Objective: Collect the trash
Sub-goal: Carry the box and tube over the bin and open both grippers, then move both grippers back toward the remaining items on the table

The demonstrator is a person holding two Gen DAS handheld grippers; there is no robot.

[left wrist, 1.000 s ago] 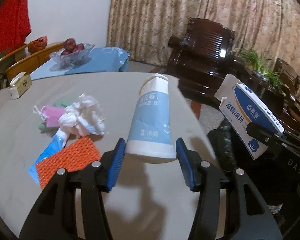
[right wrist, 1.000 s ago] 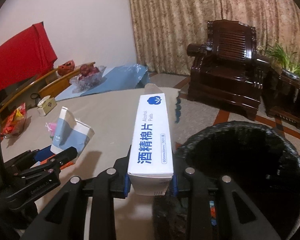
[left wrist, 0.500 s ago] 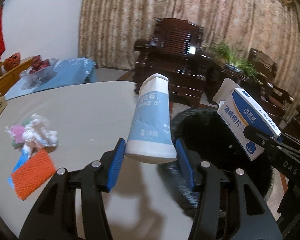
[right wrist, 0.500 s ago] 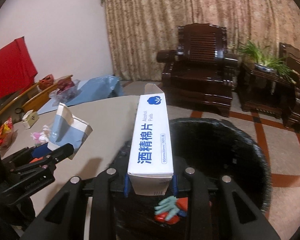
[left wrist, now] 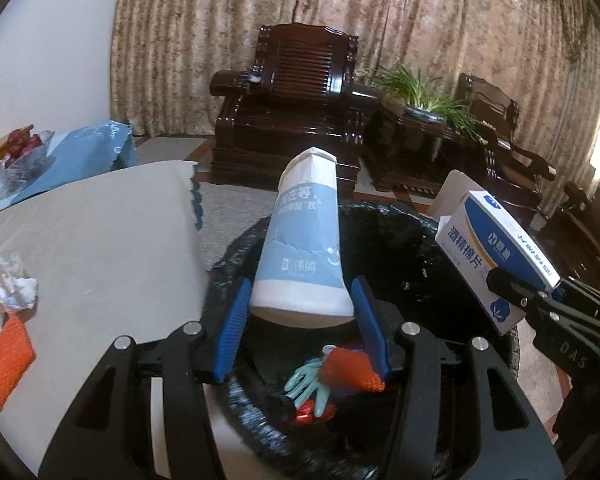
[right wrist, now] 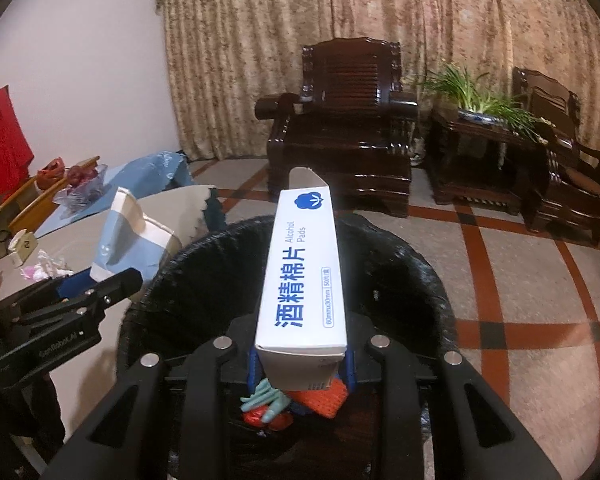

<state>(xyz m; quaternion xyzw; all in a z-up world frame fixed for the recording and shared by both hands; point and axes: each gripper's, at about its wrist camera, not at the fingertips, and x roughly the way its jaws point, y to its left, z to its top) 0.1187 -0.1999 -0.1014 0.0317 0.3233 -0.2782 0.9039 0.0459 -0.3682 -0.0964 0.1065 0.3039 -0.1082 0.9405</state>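
My left gripper is shut on a blue and white paper cup, held above the black-lined trash bin. My right gripper is shut on a white and blue alcohol pads box, also above the bin. The box shows in the left wrist view and the cup in the right wrist view. Inside the bin lie a teal glove and orange netting.
The grey table lies to the left with an orange net and crumpled white tissue on it. Dark wooden armchairs and a potted plant stand behind the bin.
Both grippers have swung right from over the table to above the bin, each keeping its item. The bin's contents have come into view below them.
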